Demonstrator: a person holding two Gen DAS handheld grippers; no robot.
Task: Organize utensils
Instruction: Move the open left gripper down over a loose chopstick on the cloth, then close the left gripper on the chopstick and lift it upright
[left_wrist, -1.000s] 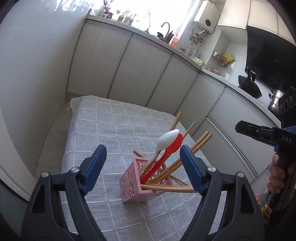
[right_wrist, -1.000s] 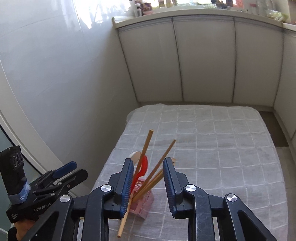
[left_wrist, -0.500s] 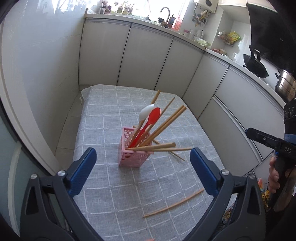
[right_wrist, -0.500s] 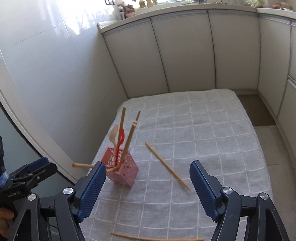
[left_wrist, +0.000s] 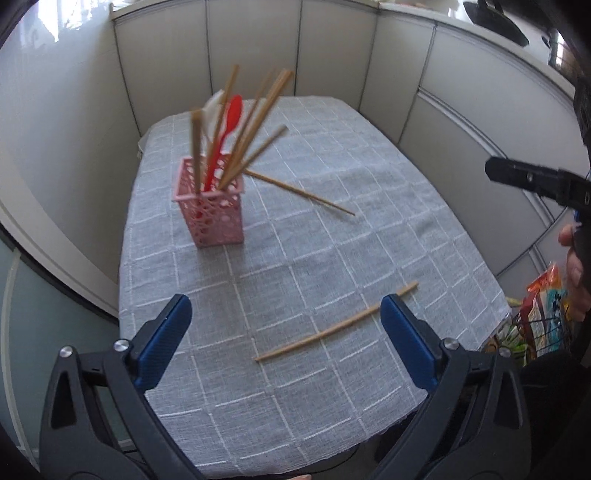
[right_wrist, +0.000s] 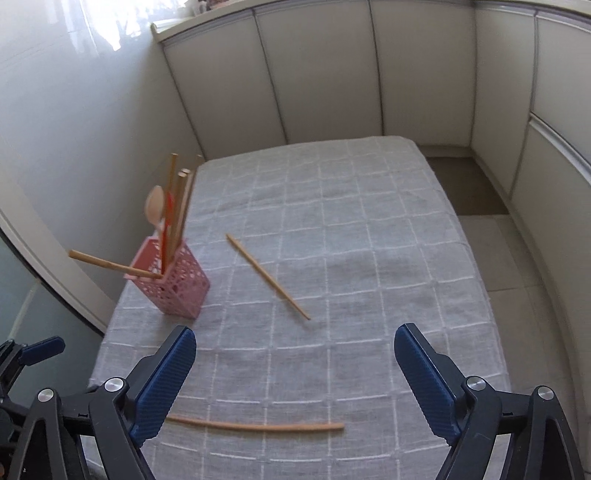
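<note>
A pink lattice holder (left_wrist: 210, 212) stands on the grey checked tablecloth (left_wrist: 332, 236), holding several wooden chopsticks, a red spoon (left_wrist: 225, 129) and a pale spoon. It also shows in the right wrist view (right_wrist: 173, 284). One loose chopstick (left_wrist: 299, 192) lies beyond the holder; it also shows in the right wrist view (right_wrist: 267, 276). Another chopstick (left_wrist: 336, 325) lies near the front edge and also shows in the right wrist view (right_wrist: 255, 426). My left gripper (left_wrist: 286, 347) is open and empty above the front edge. My right gripper (right_wrist: 295, 384) is open and empty, over the near chopstick.
White cabinet fronts (right_wrist: 332, 74) surround the table on the far and right sides. A tiled wall (right_wrist: 55, 110) runs close along the left. Snack packets in a wire basket (left_wrist: 535, 314) sit past the table's right edge.
Both grippers have pulled back and up from the holder. The right gripper opened wide, and a chopstick that it held now leans in the holder. Two loose chopsticks came into view.
</note>
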